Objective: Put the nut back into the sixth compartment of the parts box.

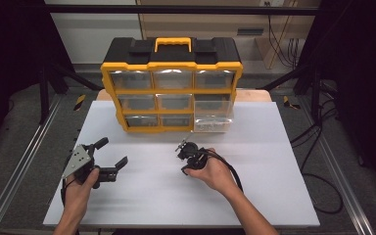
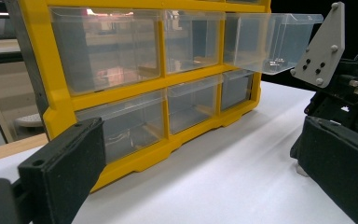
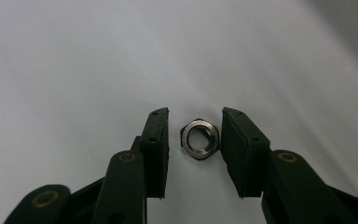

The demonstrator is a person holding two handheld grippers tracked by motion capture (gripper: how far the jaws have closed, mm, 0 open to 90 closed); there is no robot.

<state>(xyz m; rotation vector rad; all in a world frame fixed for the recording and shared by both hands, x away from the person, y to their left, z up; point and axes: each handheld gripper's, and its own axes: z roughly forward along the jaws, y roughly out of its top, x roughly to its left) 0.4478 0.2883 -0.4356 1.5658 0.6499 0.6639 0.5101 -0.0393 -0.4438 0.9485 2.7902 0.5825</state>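
A small steel hex nut (image 3: 199,139) lies flat on the white table top. My right gripper (image 3: 195,140) points down at it with one black pad on each side. A narrow gap still shows between the nut and each pad, so nothing is gripped. In the high view the right gripper (image 1: 183,158) sits at the table's middle, in front of the cabinet. My left gripper (image 1: 111,152) rests near the table's left with its jaws spread wide and nothing between them. In its own view the left gripper (image 2: 200,163) looks toward the cabinet.
A yellow and black drawer cabinet (image 1: 171,83) stands at the back of the white table (image 1: 274,147). One clear drawer (image 1: 213,115) on its right side is pulled out, and small metal parts show in this drawer (image 2: 270,42). The other gripper's grey plate (image 2: 321,46) stands at the right.
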